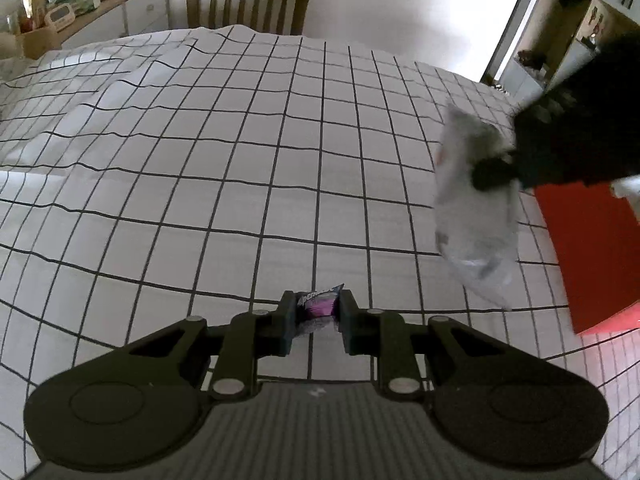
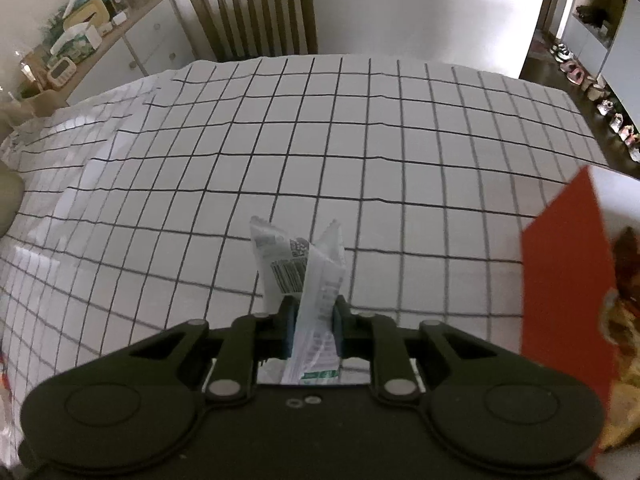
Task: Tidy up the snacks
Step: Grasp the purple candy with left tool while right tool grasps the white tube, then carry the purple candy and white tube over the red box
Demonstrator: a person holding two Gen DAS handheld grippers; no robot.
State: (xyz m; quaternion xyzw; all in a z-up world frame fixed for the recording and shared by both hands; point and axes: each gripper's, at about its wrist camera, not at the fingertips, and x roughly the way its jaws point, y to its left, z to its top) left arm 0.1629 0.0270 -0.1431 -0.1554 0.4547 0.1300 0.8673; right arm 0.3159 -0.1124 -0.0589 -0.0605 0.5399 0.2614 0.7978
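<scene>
Two crinkled packets point(image 1: 318, 308) point(image 2: 310, 280), purple and white

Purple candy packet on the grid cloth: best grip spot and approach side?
Pinch the purple packet across its short width at mid-body, coming steeply from above. It is small, flat and soft, so a grip spanning the middle probably controls it better than a crimped end. The left gripper is already shut on it that way, over the checked tablecloth.

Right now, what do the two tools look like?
Both alike: left tool and right tool are matte black, with two round side housings, angled linkage arms with silver pivot pins, and blocky dark pads. The left body is ribbed. No cables or sleeves visible.
</scene>
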